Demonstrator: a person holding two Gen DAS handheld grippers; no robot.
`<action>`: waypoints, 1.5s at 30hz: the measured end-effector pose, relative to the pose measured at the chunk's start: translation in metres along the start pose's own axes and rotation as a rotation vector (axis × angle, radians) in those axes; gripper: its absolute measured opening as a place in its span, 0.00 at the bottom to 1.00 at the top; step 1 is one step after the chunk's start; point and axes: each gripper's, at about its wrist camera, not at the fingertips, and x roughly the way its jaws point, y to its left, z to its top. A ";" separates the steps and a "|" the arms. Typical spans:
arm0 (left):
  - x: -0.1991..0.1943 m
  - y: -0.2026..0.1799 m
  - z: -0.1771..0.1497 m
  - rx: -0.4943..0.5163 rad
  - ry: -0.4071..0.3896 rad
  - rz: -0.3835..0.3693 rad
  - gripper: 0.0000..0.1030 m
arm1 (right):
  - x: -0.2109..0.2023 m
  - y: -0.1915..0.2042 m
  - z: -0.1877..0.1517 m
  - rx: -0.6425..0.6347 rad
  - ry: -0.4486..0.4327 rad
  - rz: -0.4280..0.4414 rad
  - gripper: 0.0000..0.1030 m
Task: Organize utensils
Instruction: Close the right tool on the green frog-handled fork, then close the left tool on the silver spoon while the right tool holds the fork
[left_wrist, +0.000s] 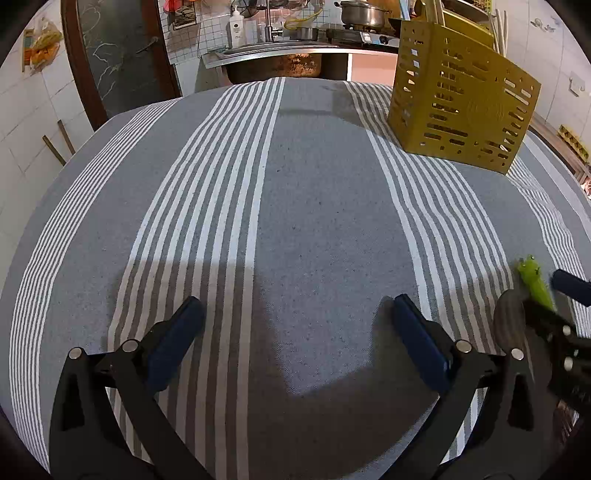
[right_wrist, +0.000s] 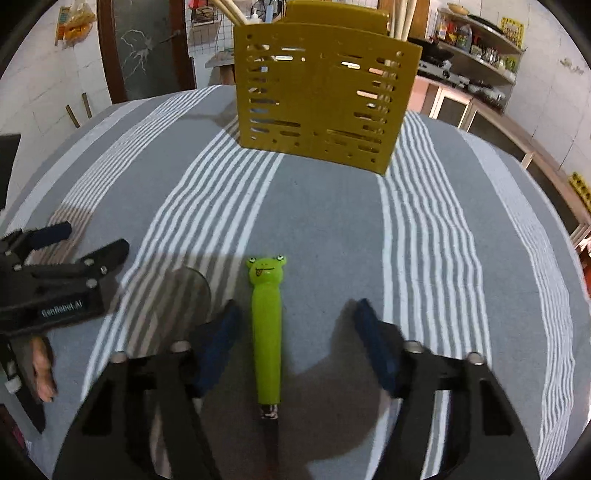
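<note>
A utensil with a green frog-head handle (right_wrist: 266, 332) lies on the striped cloth, handle pointing away from me, its metal end hidden under the camera. My right gripper (right_wrist: 297, 314) is open, with one blue pad on each side of the handle and not touching it. A perforated yellow utensil holder (right_wrist: 321, 99) stands upright further back. In the left wrist view the holder (left_wrist: 461, 107) is at the far right and the frog handle (left_wrist: 533, 280) shows at the right edge. My left gripper (left_wrist: 295, 314) is open and empty over bare cloth.
The table is covered by a grey cloth with white stripes (left_wrist: 295, 192). The left gripper's body (right_wrist: 55, 280) sits at the left of the right wrist view. A kitchen counter with sink (left_wrist: 273, 55) and shelves (right_wrist: 480, 62) lie beyond the table.
</note>
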 end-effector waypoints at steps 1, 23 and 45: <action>0.000 0.000 0.000 0.001 0.000 0.001 0.96 | 0.000 0.001 0.001 0.000 0.001 0.004 0.43; -0.045 -0.061 -0.015 -0.014 -0.006 -0.147 0.88 | -0.014 -0.076 -0.024 0.122 -0.025 -0.039 0.16; -0.040 -0.089 -0.034 0.055 0.005 -0.116 0.87 | -0.012 -0.079 -0.027 0.129 -0.039 -0.027 0.16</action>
